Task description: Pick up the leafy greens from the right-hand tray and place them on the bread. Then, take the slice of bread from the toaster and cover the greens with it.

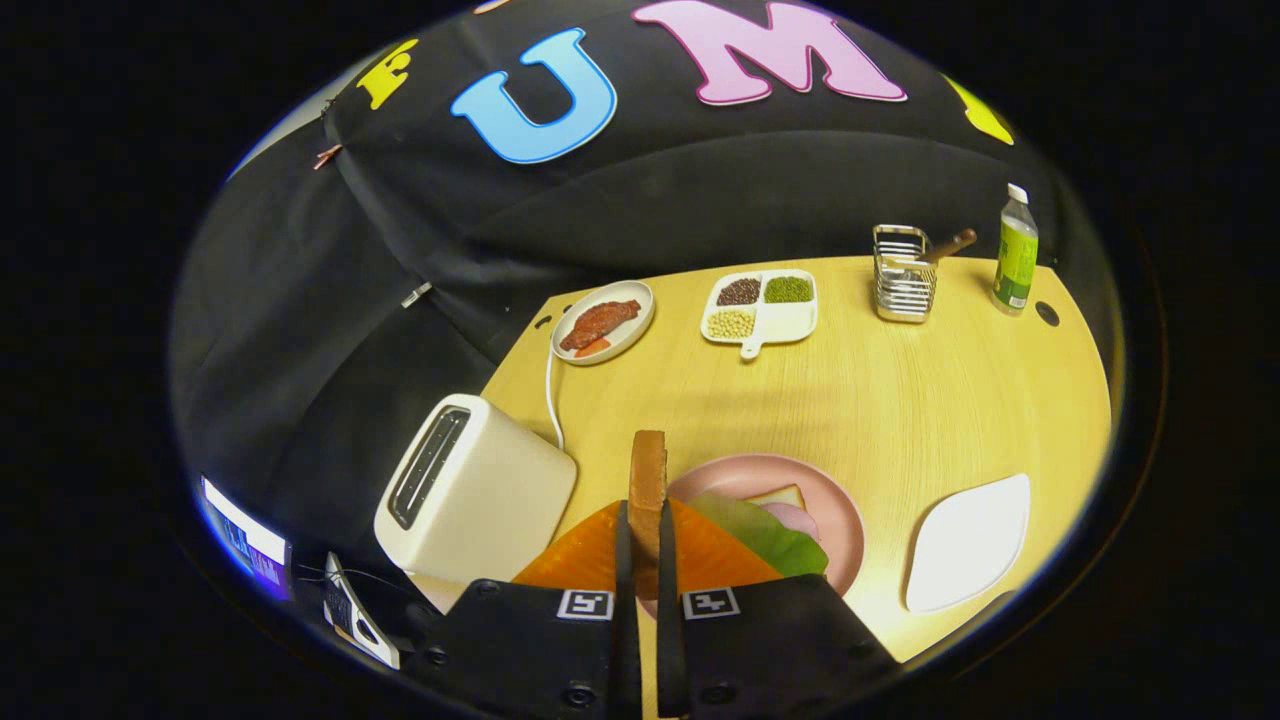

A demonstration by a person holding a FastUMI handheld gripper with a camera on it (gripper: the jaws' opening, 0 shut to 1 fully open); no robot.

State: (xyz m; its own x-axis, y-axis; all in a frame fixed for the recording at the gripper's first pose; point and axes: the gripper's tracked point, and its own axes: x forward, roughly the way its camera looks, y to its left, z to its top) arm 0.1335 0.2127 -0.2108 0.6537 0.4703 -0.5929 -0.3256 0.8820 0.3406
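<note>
One pale wooden table carries everything here, with the booth's black cloth wall draped behind it and down its left side. Along the far edge stand a small round plate with a reddish-brown piece of food on it, a white four-part dish holding dark, green and pale grains in three of its parts, a wire metal rack with a wooden-handled tool leaning out of it, and a bottle with a green label at the far right corner. A white cord runs from the table's back edge toward the cream toaster, which stands on the left of the table just ahead of the fingers, its slots facing up. An empty white tray lies at the right, well apart from the toaster.

The gripper points forward over the near edge, its two fingers close together and clenched on a slice of bread held upright on its edge between them. Just beyond and right of the fingers sits a pink plate with the leafy greens lying over a lower slice of bread and a pale pink slice beside it. An orange sheet shows beneath the fingers.
</note>
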